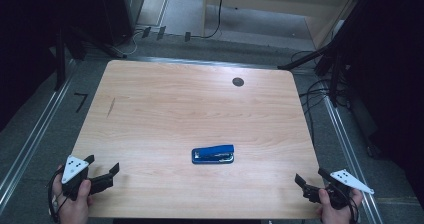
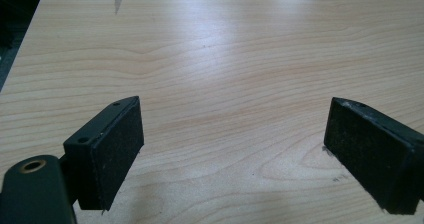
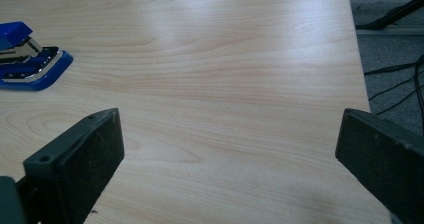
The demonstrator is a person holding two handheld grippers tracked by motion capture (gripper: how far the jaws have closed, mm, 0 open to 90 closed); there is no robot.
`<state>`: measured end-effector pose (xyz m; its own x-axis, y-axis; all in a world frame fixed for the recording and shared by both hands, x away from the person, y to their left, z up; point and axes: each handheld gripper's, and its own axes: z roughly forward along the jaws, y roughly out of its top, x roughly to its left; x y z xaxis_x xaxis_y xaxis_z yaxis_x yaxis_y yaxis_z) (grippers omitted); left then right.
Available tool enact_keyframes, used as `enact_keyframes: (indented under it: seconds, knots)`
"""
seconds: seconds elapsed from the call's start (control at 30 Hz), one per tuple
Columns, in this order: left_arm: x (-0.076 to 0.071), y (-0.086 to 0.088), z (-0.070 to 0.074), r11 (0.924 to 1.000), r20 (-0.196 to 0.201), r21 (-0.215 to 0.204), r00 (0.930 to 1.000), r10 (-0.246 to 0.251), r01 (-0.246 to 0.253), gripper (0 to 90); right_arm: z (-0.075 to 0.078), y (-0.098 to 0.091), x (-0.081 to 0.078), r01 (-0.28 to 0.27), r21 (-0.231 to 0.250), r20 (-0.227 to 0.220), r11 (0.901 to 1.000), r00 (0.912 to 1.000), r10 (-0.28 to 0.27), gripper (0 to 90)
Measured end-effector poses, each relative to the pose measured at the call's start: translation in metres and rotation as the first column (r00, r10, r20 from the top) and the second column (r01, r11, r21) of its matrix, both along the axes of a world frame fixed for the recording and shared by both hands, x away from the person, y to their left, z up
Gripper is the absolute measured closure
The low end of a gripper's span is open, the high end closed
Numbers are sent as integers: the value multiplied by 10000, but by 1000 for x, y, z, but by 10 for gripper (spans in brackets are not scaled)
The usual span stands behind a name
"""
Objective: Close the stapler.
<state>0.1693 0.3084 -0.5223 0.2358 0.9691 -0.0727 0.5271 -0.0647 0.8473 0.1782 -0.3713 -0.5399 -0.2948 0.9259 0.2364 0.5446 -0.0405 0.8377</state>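
Blue stapler point(image 1: 213, 154) alone mid-table point(image 1: 175, 109), unobstructed, well apart from spread, empty left tongs point(image 1: 104, 172) and right tongs point(image 1: 309, 179).

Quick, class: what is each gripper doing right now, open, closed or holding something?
Left gripper: open, holding nothing.
Right gripper: open, holding nothing; the stapler lies apart.

A pale wooden desk point(image 1: 165, 109) with rounded corners sits on grey carpet. There's a round dark grommet point(image 1: 238, 82) near its far edge, and a short dark streak point(image 1: 110, 107) marks the wood towards the far left. Black cables point(image 1: 320, 91) trail over the floor beyond the right side, and light wooden furniture point(image 1: 280, 4) stands behind.
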Motion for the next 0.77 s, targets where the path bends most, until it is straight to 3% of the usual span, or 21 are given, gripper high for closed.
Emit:
enact_keyframes:
  seconds: [0.23, 0.77]
  knots:
    - [0, 2, 1, 10000, -31, 10, 10000, 16, -16, 80, -5, -8, -1, 180, 211, -83, 9996, 9998, -179, 0]
    - [2, -1, -1, 9998, -57, 209, 10000, -5, 7, 76, -12, -10, 1, 290, 185, -183, 9994, 9994, -287, 0]
